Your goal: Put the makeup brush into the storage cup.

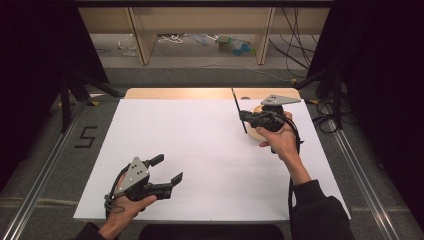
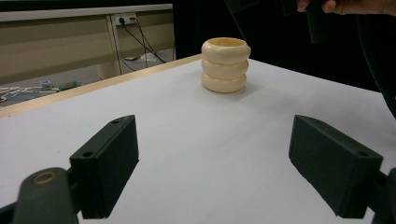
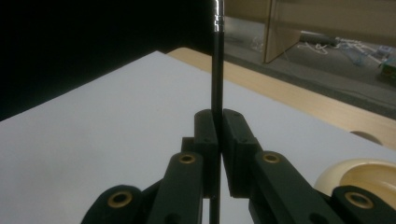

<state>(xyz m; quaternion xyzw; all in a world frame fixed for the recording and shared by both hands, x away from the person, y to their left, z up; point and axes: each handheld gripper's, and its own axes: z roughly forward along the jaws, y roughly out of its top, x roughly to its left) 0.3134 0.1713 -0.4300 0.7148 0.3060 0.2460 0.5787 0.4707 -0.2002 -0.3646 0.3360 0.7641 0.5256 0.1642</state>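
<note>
Forearms came in from the near edge of the white table [image 1: 200, 150], one gripper in each hand. On the left, the left gripper [image 1: 170, 170] sat low near the front edge, its jaws spread wide with nothing between them; in the left gripper view only bare white surface lay between the two black pads [image 2: 109, 163]. Well ahead of those jaws, toward the far wooden rim, stood the holder [image 2: 224, 64], a cream-coloured cup of three stacked rings, upright and open at the top. Further right, the right gripper [image 1: 245, 116] was held up above the table just beside that holder, which was mostly hidden behind the hand in the high view. Its jaws were pinched tight on a thin black pen [image 3: 217, 70], which ran upright between the pads and stuck out above and below them. In the right gripper view the holder's pale rim [image 3: 359, 175] showed just beside the jaws.
</note>
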